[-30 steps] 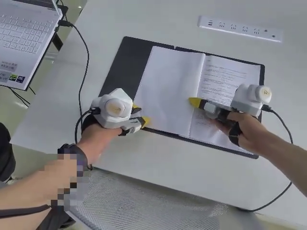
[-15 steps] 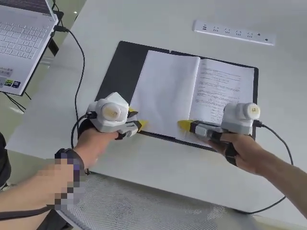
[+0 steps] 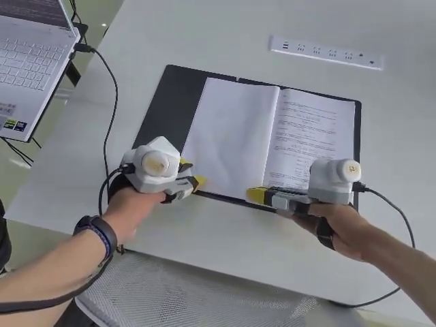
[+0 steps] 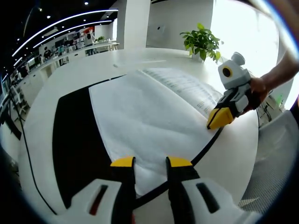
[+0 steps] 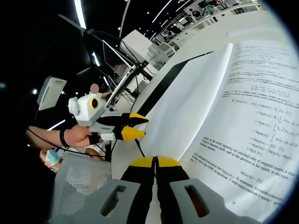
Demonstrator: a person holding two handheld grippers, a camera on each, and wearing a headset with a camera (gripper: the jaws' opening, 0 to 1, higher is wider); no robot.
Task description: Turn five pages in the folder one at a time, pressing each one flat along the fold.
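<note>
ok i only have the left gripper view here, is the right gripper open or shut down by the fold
observer: shut. In its own view the right gripper has both jaws pressed together with nothing between them.
operator: and what's printed on the page next to it
observer: the right-hand page carries dense printed text with lines of equations.
operator: anything off to my left on the table
observer: yes, the head view shows an open laptop to the left of the folder, apart from it.
</note>
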